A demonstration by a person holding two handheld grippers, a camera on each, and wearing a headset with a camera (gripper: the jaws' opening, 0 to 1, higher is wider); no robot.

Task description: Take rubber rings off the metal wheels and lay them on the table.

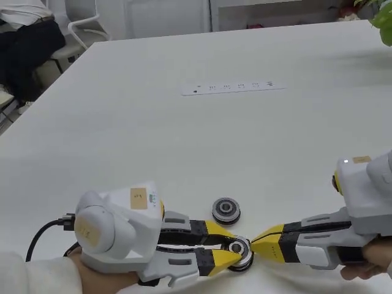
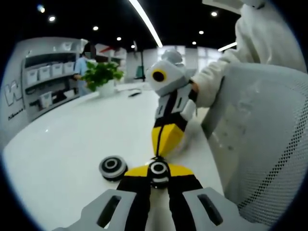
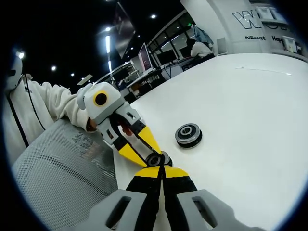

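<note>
Past the clamped wheel (image 1: 239, 248), head view shows a socket strip (image 1: 234, 87).

held wheel (image 1: 239, 248): rim behind jaw tips | right gripper (image 1: 256, 240): body cut off at edge

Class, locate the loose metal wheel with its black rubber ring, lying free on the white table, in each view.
Head view: loose metal wheel lower centre.
Left gripper view: wheel lower left.
Right gripper view: wheel right of centre.
Shared landmark: the gripped metal wheel beside it.
</note>
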